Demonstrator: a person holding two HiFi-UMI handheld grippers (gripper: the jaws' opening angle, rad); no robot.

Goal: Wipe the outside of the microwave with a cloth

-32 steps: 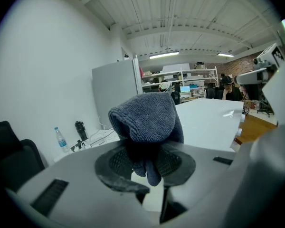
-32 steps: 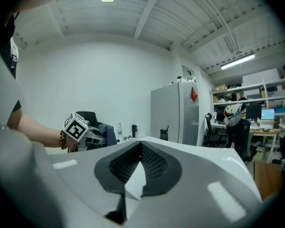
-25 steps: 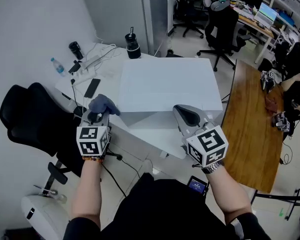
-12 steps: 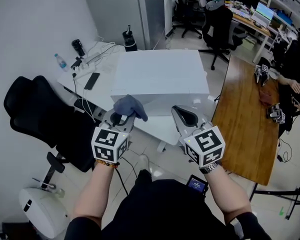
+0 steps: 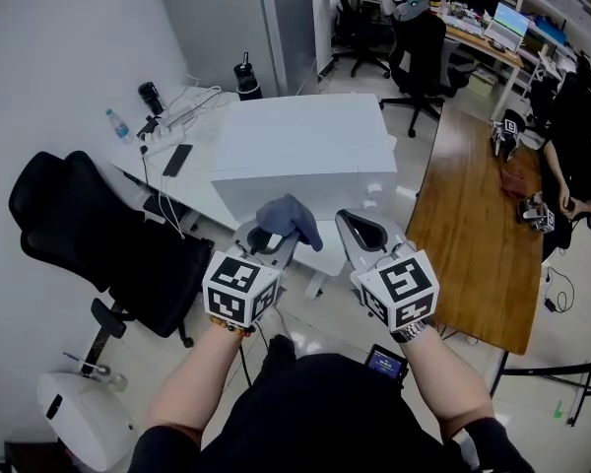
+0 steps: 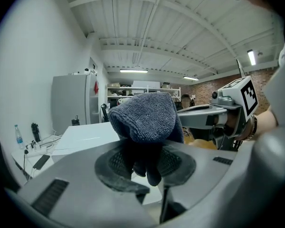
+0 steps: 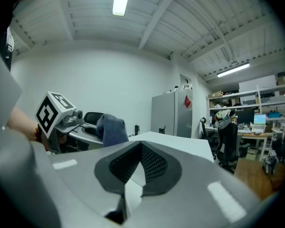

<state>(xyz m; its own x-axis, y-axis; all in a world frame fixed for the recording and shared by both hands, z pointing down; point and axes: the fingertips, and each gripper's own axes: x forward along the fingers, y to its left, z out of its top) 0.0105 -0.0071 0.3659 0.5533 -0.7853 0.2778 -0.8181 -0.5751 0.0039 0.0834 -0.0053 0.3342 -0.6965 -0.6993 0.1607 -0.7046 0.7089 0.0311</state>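
The microwave is a plain white box on a white table; it also shows in the left gripper view and the right gripper view. My left gripper is shut on a bunched blue-grey cloth, held level in front of the microwave's near face and apart from it. The cloth fills the space between the left jaws. My right gripper hovers just to the right, shut with nothing in it. Beside it, the cloth is seen again.
A black office chair stands left of the table. A phone, a water bottle, cables and a black tumbler lie on the table's far left. A wooden table runs along the right, and a grey cabinet stands behind.
My left gripper has carried the cloth rightwards, from the table's left corner to the front of the microwave, close beside the right gripper. The right gripper has shifted slightly left.
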